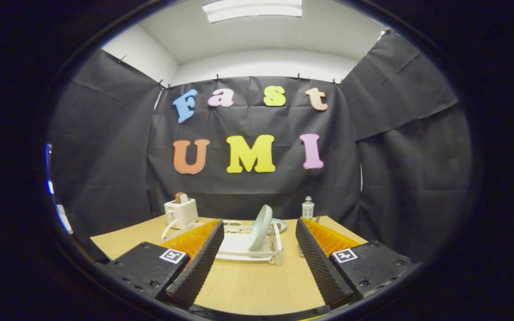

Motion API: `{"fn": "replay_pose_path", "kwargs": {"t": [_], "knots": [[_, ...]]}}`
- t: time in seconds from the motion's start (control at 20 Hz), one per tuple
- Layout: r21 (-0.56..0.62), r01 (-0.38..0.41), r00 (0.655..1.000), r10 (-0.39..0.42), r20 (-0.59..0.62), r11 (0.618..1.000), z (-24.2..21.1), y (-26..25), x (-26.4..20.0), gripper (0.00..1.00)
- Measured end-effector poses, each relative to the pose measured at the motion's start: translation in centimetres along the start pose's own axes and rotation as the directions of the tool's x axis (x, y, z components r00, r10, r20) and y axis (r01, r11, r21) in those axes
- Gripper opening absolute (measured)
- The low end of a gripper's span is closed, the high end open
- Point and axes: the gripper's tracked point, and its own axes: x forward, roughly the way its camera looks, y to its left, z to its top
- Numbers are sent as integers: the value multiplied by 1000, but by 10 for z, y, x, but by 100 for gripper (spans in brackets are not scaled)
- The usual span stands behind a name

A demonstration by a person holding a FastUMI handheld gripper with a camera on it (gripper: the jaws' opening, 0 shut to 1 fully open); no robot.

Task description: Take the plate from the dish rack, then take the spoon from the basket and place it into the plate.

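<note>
- Held wide apart, the claw [257,223] grips nothing; its two fingers [199,263] stretch forward over the pale wooden table [248,281], framing the rack between them.
- Beyond the fingertips sits the white wire-and-plastic dish rack [239,247], with the pale green round plate [260,227] standing on edge in it, leaning slightly.
- Behind the rack lies a second low greenish dish [280,224], only partly seen.
- Left of the rack, near the back wall, stands a white toaster [180,211] with a slice of bread [180,196] poking up; right of it, a small clear bottle [308,207].
- Basket and spoon: something thin sits by the bottle behind the right finger, but I cannot tell what it is.
- Progress, as I judge it: nothing is done yet. The plate is untouched in the rack, so lifting it out comes first, then the spoon.
</note>
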Motion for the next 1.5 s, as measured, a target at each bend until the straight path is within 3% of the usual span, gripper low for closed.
{"fn": "replay_pose_path", "kwargs": {"t": [0.35, 0.6, 1.0, 1.3, 1.4, 1.5], "knots": [[-34, -57, 998, 57, -21, 998, 19, 14, 35, 100], [-28, 16, 995, -18, -97, 999, 33, 9, 79, 100], [68, 78, 968, -59, -246, 995, 52, -19, 157, 100], [29, 95, 908, -75, -412, 995, 49, -38, 214, 100], [13, 88, 858, -69, -509, 996, 37, -37, 234, 100], [10, 99, 780, -71, -621, 995, 22, -41, 252, 100]]}}
